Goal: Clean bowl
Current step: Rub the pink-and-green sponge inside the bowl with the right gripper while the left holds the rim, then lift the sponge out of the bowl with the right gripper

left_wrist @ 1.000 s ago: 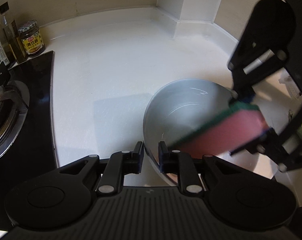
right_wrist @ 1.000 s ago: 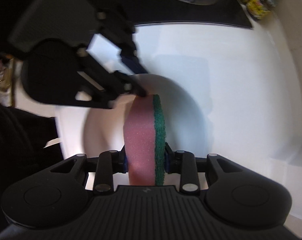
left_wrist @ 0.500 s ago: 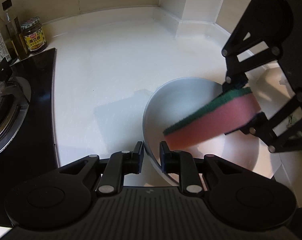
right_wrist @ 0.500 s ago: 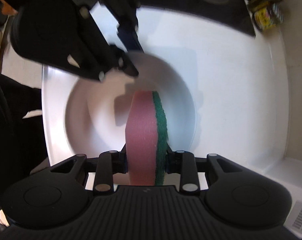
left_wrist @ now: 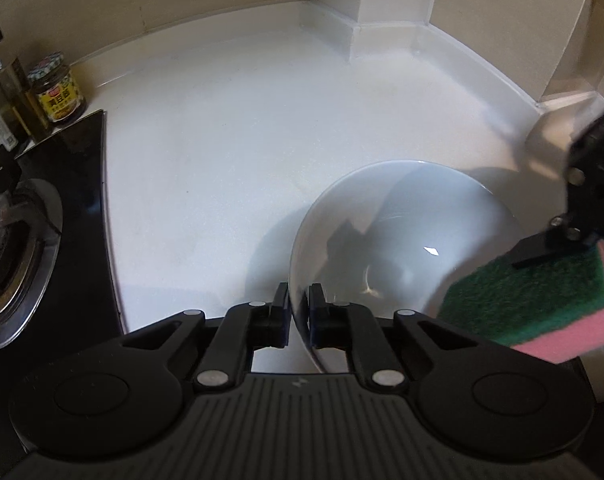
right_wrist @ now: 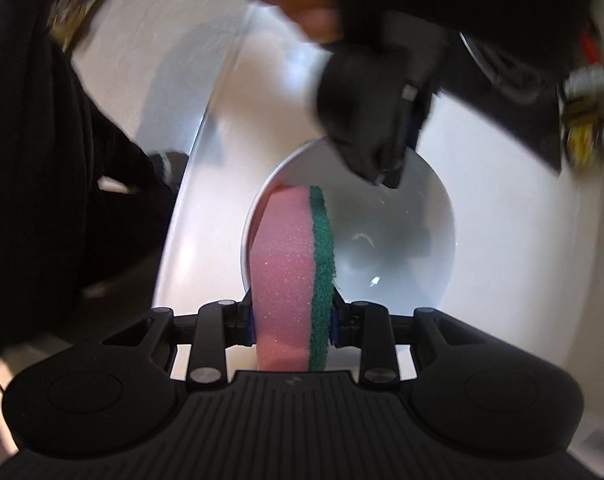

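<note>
**White bowl pinched, sponge held over it**

White and shiny, the bowl (left_wrist: 405, 236) sat on the pale bench (left_wrist: 230, 152), near a black stove (left_wrist: 26, 232). The left gripper (left_wrist: 299, 312) was closing its jaws, with the near rim of the bowl between them, one jaw inside and one outside. The right gripper (right_wrist: 292, 320) was clamped tight on a pink and green sponge (right_wrist: 292, 264). The sponge stood on its edge over the side of the bowl. A jar (left_wrist: 58, 94) with a yellow label stood by the wall, well apart from the bowl.
</note>
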{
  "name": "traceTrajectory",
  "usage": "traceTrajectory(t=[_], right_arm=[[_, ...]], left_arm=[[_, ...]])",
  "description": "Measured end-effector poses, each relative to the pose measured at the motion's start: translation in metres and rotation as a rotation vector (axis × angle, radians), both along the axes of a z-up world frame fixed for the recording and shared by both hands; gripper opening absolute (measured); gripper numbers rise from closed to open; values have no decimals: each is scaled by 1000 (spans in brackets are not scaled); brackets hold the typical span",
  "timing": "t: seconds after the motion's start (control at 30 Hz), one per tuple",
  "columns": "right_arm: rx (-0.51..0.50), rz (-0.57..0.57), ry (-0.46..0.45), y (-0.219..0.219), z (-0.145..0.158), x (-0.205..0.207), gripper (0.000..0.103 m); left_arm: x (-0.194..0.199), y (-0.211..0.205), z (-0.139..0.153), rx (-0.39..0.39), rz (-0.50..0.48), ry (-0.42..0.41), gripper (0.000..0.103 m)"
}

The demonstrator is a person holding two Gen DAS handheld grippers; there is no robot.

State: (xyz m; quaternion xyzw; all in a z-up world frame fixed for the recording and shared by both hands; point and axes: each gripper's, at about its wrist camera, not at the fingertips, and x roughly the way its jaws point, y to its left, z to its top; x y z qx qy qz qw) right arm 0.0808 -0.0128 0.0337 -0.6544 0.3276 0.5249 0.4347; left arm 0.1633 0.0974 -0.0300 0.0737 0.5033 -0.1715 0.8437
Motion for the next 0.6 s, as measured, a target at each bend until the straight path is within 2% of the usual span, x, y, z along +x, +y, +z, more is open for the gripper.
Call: traceTrajectory(t=[0.1,0.23,0.33,0.4,0.47,0.6], right_arm=[[-17,61,-60,-11,5,-21,27],[2,47,-126,-25,12,-29,27],[89,-100,-161,-42,24,-14,27],[186,-247,-152,-53,29,7,27],[344,-472,-116,-73,38,28,27],[536,-721,-157,-113,34,37,27]], left_arm=[[8,1,-1,-14,-11,12,7],[11,-2,-2,3,-2,9,8],[10,-4,-2,3,14,4,7],[9,-3,-2,-1,23,-1,7],[8,-3,-2,-3,34,-5,7],[7,-7,-1,14,45,-11,8]])
